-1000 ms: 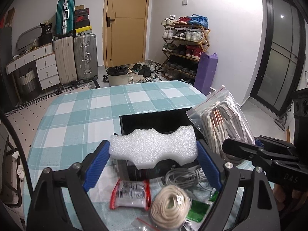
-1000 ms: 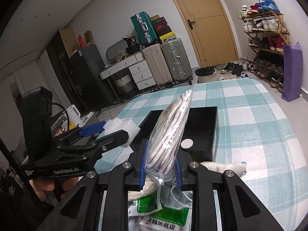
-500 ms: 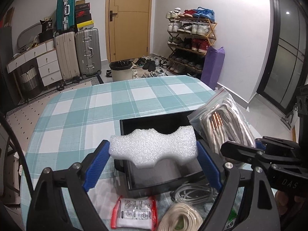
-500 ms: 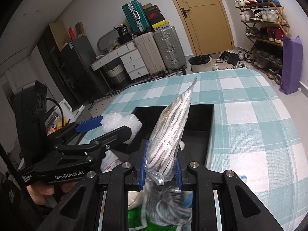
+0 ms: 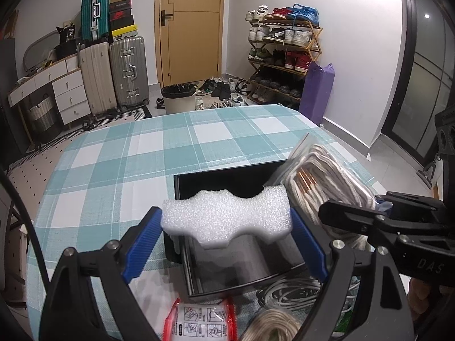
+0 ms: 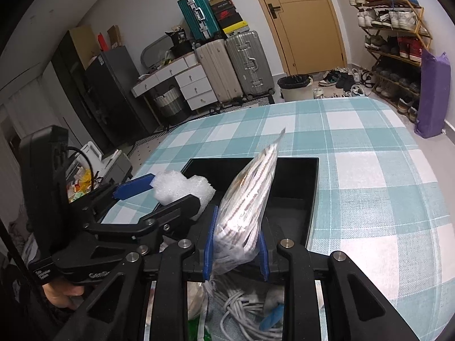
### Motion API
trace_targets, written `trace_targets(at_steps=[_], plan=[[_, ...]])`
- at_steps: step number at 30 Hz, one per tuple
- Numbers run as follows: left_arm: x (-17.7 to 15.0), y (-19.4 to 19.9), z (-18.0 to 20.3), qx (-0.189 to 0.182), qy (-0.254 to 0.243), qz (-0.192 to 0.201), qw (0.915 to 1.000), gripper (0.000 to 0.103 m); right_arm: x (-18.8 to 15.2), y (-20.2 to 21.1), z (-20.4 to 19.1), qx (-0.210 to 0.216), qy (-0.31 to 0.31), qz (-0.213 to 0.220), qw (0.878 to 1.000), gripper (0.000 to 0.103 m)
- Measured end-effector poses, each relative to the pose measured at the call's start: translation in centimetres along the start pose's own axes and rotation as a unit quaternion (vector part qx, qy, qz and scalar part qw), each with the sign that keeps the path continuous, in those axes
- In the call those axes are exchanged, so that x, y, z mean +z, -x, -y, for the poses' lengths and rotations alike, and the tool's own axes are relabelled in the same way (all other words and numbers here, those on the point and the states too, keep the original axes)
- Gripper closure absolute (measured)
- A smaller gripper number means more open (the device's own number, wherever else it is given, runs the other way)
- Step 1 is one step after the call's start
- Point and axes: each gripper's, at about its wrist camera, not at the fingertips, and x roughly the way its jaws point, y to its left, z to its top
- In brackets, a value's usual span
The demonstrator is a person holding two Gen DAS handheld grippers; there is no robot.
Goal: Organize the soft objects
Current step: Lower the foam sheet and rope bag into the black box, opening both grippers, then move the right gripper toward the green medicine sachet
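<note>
1. A teal-and-white checked cloth is covering the bench (image 5: 119, 170), with an open black box (image 5: 227, 182) sitting near its near edge.
2. The left tongs (image 5: 227, 224), spread wide, are gripping a white foam block (image 5: 227, 216) over the box.
3. The right tongs (image 6: 236, 244), narrow, are pinching a bag of cord (image 6: 247, 199) above the box.
4. Cables (image 5: 290, 292) and a red packet (image 5: 199, 324) are lying on the bench's near side.
5. Suitcases (image 5: 113, 68), a door (image 5: 190, 25), a bin (image 5: 179, 96) and a shoe rack (image 5: 281, 51) are standing at the far wall.

Two grippers (image 5: 227, 244) (image 6: 236, 244), one white foam block (image 5: 227, 218), one clear bag of braided cords (image 6: 247, 199), one black box (image 6: 295, 187), one red-edged packet (image 5: 199, 324), three suitcases (image 5: 129, 71), one waste bin (image 5: 178, 98), one shoe rack (image 5: 284, 48)
</note>
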Motion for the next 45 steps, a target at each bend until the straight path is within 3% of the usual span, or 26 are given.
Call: trace_targets(at_steps=[4,9,12,13,15,18,26,38,45], plan=[[0.1,-0.2,-0.2,0.002,0.000,0.000,1.0000,0.014,0.3,-0.5,0.1,-0.011,0.005,-0.002,1.000,0.078],[0.1,0.0,-0.3,-0.008,0.003,-0.001,1.0000,0.014,0.4,0.7,0.0,-0.040,0.027,0.022,0.999,0.056],[-0.1,0.2,-0.1,-0.013,-0.001,0.001,0.9999,0.012,0.3,1.6,0.5,-0.050,0.025,0.029,0.998,0.051],[-0.2,0.3,-0.1,-0.012,-0.002,0.000,0.9999,0.007,0.1,1.8,0.6,-0.055,0.026,0.029,0.998,0.048],[-0.4,0.6,0.1,-0.012,-0.002,0.007,0.9999,0.001,-0.2,2.5,0.9,-0.068,0.026,0.034,0.997,0.021],[-0.6,1.0,0.3,-0.015,-0.007,0.013,0.9998,0.000,-0.9,3.8,1.3,-0.087,0.015,0.053,0.995,0.008],[-1.3,2.9,0.6,0.000,-0.012,0.016,0.9998,0.000,-2.9,5.5,1.9,-0.086,0.007,0.047,0.995,0.001],[-4.9,6.8,0.8,0.010,-0.014,0.017,0.9997,0.000,-6.8,7.0,0.8,-0.086,0.027,0.039,0.995,0.001],[-6.2,7.5,1.3,0.015,-0.014,0.013,0.9997,0.000,-8.7,6.9,0.2,-0.088,0.047,0.011,0.995,0.000]])
